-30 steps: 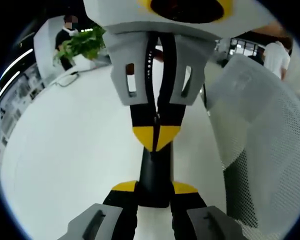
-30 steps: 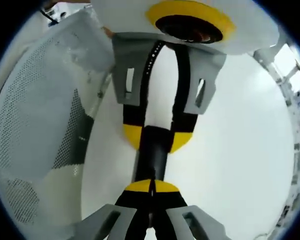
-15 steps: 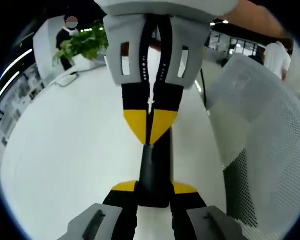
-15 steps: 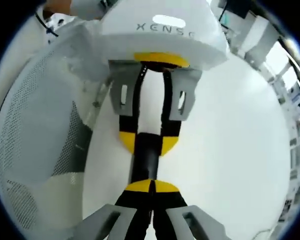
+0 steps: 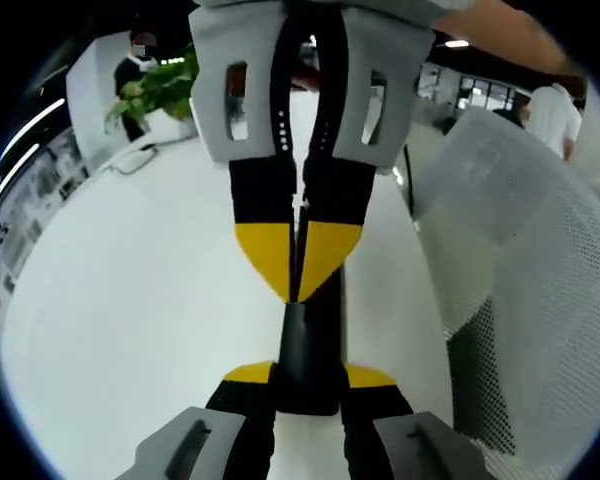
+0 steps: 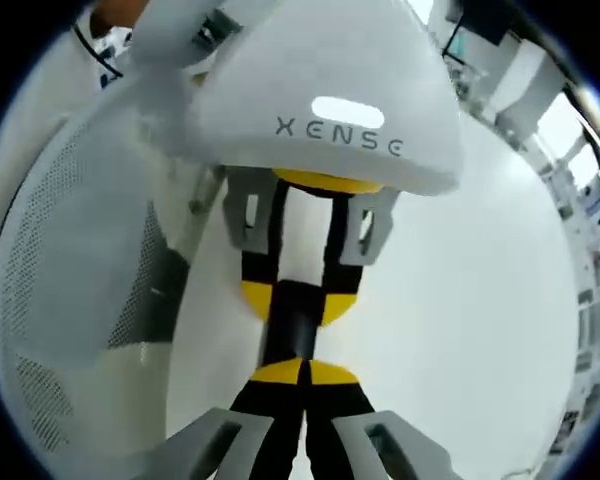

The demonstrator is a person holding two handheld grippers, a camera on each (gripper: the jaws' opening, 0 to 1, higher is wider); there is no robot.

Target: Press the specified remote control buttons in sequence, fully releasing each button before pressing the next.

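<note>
In the left gripper view, the left gripper [image 5: 308, 385] rises from the near edge with its yellow-tipped black jaws clamped on either side of a slim black remote control [image 5: 310, 350] that stands up between them. Just beyond, the right gripper [image 5: 297, 290] comes down from the far side; its yellow jaw tips are drawn together and their point meets the upper end of the remote. The glossy white counter [image 5: 130, 300] spreads behind and to the left. A white mesh office chair back [image 5: 520, 270] stands on the right. Farther off at the left are a leafy green potted plant [image 5: 160, 90] and a person in dark clothes [image 5: 130, 75].

In the right gripper view, the right gripper [image 6: 304, 372] has its yellow-tipped jaws together at the near end of the black remote control [image 6: 292, 325]. Across from it, the left gripper [image 6: 300, 290] holds the remote's far part between its jaws, under a white housing [image 6: 320, 100] lettered XENSE. The mesh chair back [image 6: 70, 280] fills the left, and the white counter [image 6: 460, 320] lies on the right.
</note>
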